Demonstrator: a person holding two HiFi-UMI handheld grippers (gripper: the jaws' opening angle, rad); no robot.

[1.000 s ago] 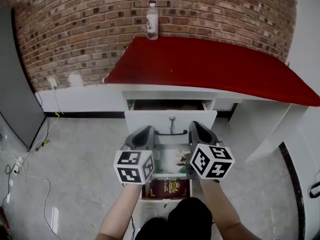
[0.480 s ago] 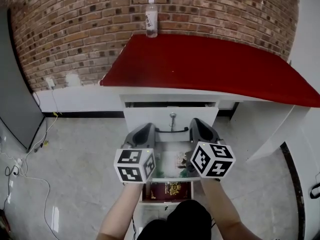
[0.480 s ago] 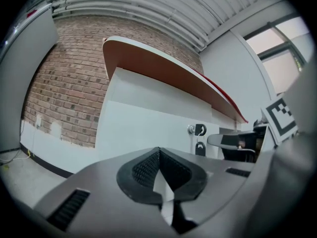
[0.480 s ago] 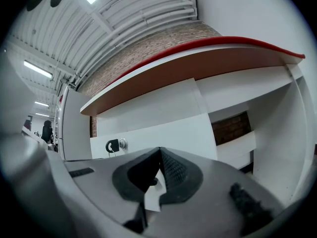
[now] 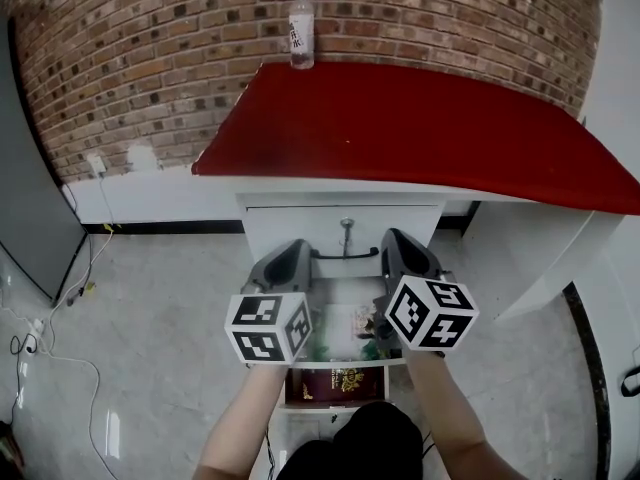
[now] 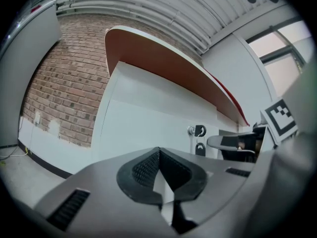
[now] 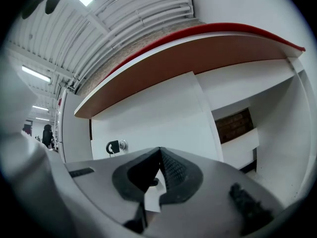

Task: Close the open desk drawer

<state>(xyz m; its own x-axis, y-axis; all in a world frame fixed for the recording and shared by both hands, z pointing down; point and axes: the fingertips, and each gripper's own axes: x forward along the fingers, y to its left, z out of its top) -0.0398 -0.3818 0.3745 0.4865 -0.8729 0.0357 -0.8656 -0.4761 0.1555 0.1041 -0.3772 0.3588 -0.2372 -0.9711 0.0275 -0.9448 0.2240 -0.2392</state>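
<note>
A water bottle (image 5: pixel 301 30) is set on the desk (image 5: pixel 430 118) at upper centre, before the brick wall (image 5: pixel 150 58). The top drawer (image 5: pixel 300 230) is placed beneath the desktop; a booklet (image 5: pixel 335 380) is held in a lower drawer (image 5: pixel 340 406) below.

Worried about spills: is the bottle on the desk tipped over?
No, the bottle stands upright at the desk's far edge, by the brick wall.

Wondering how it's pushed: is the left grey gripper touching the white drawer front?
Cannot tell. Head view: the left gripper overlaps the white drawer front. Left gripper view: shut jaws face it, no plain contact or gap.
</note>
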